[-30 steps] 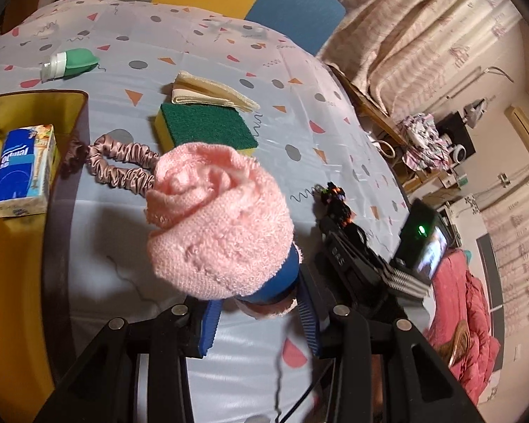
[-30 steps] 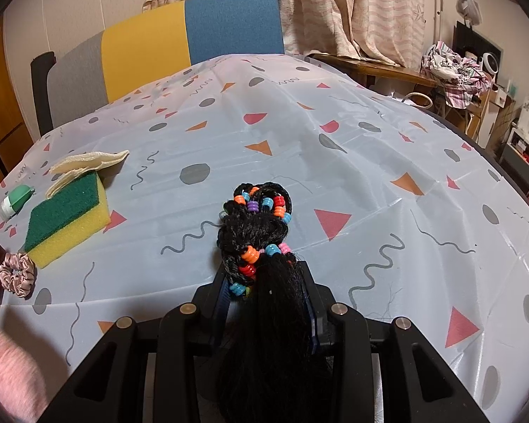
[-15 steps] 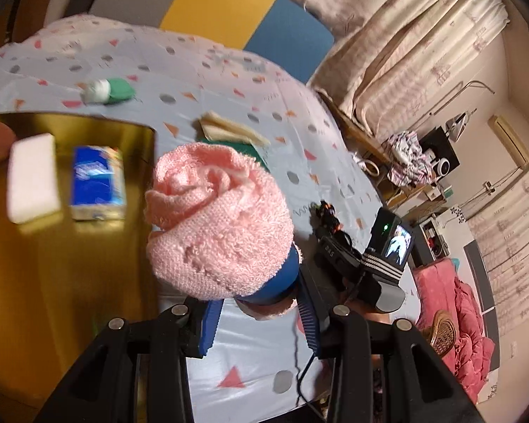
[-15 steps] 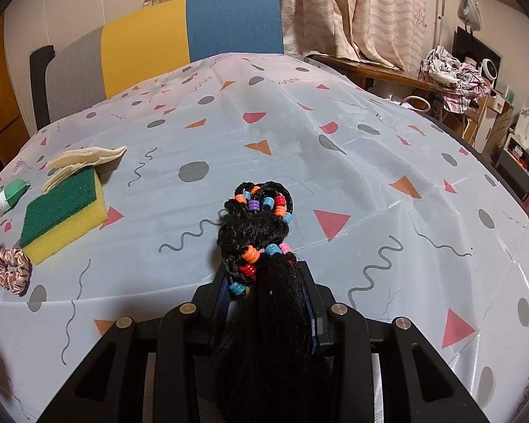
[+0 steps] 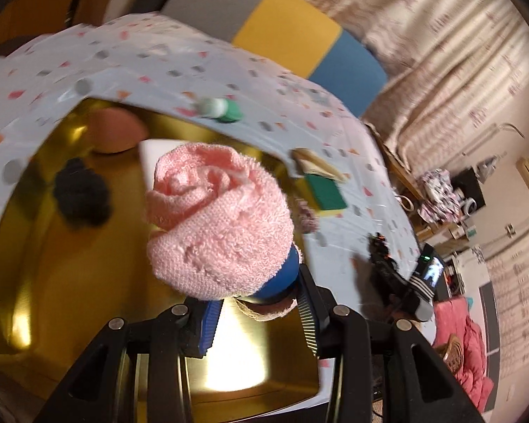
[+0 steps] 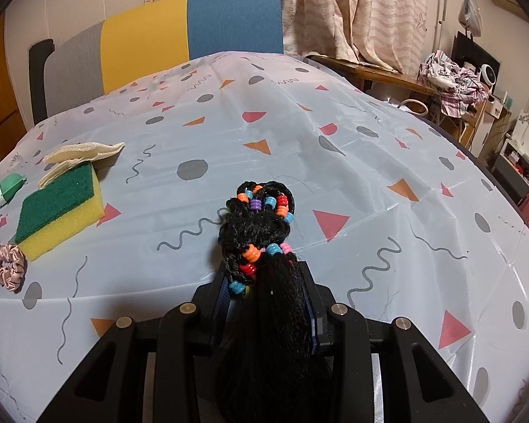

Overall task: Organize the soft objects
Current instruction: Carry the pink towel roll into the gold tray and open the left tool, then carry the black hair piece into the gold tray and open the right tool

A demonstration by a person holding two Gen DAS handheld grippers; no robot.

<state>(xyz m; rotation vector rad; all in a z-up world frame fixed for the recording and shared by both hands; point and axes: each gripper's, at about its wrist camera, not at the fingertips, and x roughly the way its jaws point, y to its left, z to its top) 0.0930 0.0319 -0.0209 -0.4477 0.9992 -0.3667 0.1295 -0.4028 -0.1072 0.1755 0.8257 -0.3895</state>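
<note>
2 grippers each carry a soft item: the left gripper clamps a rolled pink towel, tilted down above the gold tray, probably for dropping among blurred items there; the right gripper, angled down over the worktop, pinches a beaded black hairpiece

Both the left gripper and the right gripper are built of black angular frames, fastened by silver round screws and fitted with blue ribbed jaws.
</note>
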